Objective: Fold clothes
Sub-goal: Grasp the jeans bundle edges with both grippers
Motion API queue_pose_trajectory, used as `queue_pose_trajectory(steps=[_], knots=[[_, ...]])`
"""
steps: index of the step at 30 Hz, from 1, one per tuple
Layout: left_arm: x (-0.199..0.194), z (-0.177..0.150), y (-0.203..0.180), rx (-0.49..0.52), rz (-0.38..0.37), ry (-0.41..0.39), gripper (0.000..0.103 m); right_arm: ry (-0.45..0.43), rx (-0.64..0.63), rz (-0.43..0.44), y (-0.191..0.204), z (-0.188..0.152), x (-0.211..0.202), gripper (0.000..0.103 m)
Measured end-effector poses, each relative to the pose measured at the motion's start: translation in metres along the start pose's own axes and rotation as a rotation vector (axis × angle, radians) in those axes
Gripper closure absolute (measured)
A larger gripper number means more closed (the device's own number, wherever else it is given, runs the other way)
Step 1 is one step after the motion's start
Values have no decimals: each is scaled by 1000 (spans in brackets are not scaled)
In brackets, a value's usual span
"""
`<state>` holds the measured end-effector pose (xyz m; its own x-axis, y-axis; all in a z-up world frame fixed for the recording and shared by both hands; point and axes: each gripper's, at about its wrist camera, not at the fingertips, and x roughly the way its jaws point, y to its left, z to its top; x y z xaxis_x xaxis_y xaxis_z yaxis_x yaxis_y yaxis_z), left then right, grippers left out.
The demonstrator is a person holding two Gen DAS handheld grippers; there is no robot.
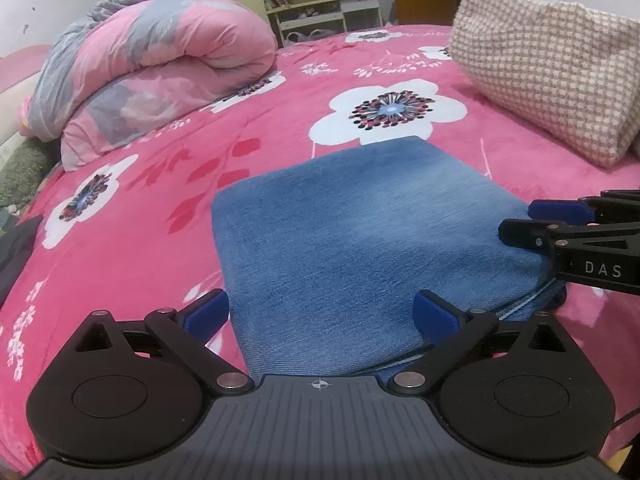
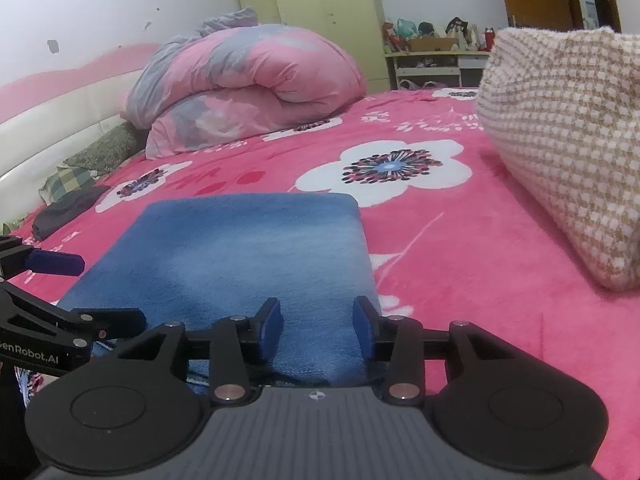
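My folded jeans (image 1: 360, 240) lie lengthwise ahead on the bed (image 1: 160, 264); left claw (image 1: 320, 316) and right claw (image 2: 318, 326) both released at their near edge.

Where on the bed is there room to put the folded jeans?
Bare blanket lies between the jeans and the rolled quilt. There is another strip between the jeans and the checked pillow, around the big white flower. It is crowded near the front edge, where both open grippers, left and right, hover over the jeans.
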<state>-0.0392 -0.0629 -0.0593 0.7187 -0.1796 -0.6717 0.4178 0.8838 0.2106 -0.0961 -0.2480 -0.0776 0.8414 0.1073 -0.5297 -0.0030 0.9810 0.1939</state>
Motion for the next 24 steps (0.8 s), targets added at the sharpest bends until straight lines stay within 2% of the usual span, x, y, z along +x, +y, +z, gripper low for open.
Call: queue_pose_trajectory(steps=[16, 20, 24], knots=[[1, 1, 0, 7, 5, 7, 0, -2, -1, 1, 1, -1, 1, 58], [1, -1, 1, 3, -3, -3, 0, -2, -12, 5, 4, -2, 1, 52], [-8, -4, 20, -42, -67, -71, 0, 11, -9, 30, 3, 3, 0, 43]])
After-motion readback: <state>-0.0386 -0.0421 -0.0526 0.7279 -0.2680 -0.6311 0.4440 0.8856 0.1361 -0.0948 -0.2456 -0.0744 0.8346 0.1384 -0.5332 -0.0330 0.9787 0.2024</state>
